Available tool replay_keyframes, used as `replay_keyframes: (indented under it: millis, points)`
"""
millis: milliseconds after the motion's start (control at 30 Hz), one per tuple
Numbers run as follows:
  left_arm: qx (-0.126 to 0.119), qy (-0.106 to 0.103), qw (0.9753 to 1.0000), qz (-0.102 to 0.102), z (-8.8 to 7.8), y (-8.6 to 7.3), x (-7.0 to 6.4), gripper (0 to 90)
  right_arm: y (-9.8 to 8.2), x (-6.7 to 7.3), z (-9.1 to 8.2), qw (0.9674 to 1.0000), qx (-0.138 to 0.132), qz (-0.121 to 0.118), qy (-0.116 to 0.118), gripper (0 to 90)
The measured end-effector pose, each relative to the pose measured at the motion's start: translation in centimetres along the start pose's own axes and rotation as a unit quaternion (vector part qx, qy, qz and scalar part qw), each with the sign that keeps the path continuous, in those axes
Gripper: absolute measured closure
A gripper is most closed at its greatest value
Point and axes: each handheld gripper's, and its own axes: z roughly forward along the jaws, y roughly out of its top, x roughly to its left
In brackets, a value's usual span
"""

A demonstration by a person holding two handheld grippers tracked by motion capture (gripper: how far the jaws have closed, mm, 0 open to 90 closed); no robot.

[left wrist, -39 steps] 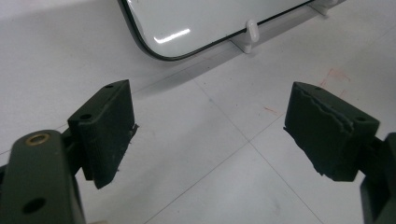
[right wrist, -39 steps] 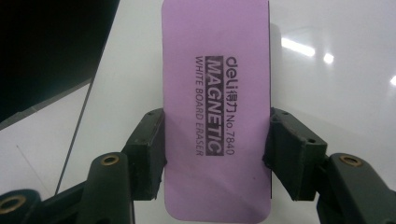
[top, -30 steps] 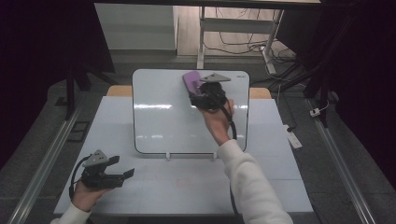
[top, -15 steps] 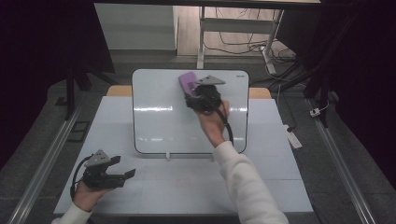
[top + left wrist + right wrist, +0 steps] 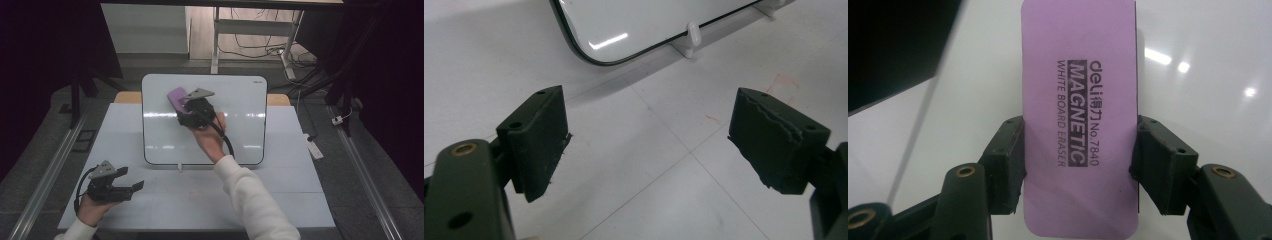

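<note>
A white board (image 5: 235,135) with a dark rim stands tilted on the table (image 5: 280,200), propped on small white feet (image 5: 693,34). My right gripper (image 5: 182,107) is shut on a purple magnetic whiteboard eraser (image 5: 1079,115), its pads clamped on the eraser's long sides. In the high view the purple eraser (image 5: 177,97) lies against the board's upper left area. My left gripper (image 5: 131,189) rests low at the table's front left, held in a hand, jaws wide open with nothing between them (image 5: 649,150). Ahead of it I see the white board (image 5: 644,20) by its lower corner.
The table is white with faint tile seams and a small reddish mark (image 5: 781,82). A power strip (image 5: 314,146) lies at the table's right edge. Metal rails (image 5: 45,170) run along both sides, and cables (image 5: 260,47) trail on the floor behind.
My right gripper has carried the eraser leftward across the upper part of the board. The left gripper has stayed where it was.
</note>
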Motion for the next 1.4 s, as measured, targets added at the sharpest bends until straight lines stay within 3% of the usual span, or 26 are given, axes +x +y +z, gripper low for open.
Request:
replay_keyframes:
  millis: [133,267,333,400,500,633,733,833,1100,1400]
  points:
    - [0.002,-0.001,1.0000,0.000,0.0,0.0,0.0,16.6,-0.8,-4.1,-2.5,0.9984,-0.018,0.031,-0.044,40.8]
    - [0.001,0.000,1.0000,0.000,0.1,0.1,-0.1,16.6,-2.3,-8.6,-5.4,0.9924,-0.036,0.073,-0.092,40.8]
    - [0.002,0.000,1.0000,0.000,0.1,0.1,-0.1,16.6,-3.3,-10.3,-6.6,0.9895,-0.041,0.095,-0.101,40.8]
    - [0.003,-0.001,1.0000,-0.002,0.2,0.1,-0.1,16.6,-4.2,-11.2,-7.4,0.9881,-0.044,0.112,-0.095,40.8]
    - [0.003,-0.001,1.0000,-0.003,0.3,0.2,-0.2,16.5,-4.9,-10.7,-8.2,0.9906,-0.060,0.104,-0.066,40.8]
    - [0.002,-0.001,1.0000,-0.004,0.4,0.3,-0.2,16.4,-5.9,-8.6,-9.5,0.9929,-0.078,0.088,-0.016,40.8]
    - [-0.001,-0.002,1.0000,-0.004,0.4,0.4,-0.3,16.5,-7.5,-7.2,-9.9,0.9930,-0.081,0.084,0.021,40.8]
    - [-0.004,-0.003,1.0000,-0.005,0.4,0.5,-0.4,16.5,-9.2,-6.5,-10.4,0.9908,-0.085,0.093,0.050,40.8]
    - [-0.014,-0.005,0.9999,-0.005,0.4,1.0,-0.7,16.8,-12.8,-5.6,-11.6,0.9867,-0.097,0.102,0.082,40.7]
    - [-0.032,-0.017,0.9994,0.001,0.4,2.5,-2.0,17.3,-14.8,-3.7,-10.9,0.9870,-0.094,0.084,0.100,40.7]
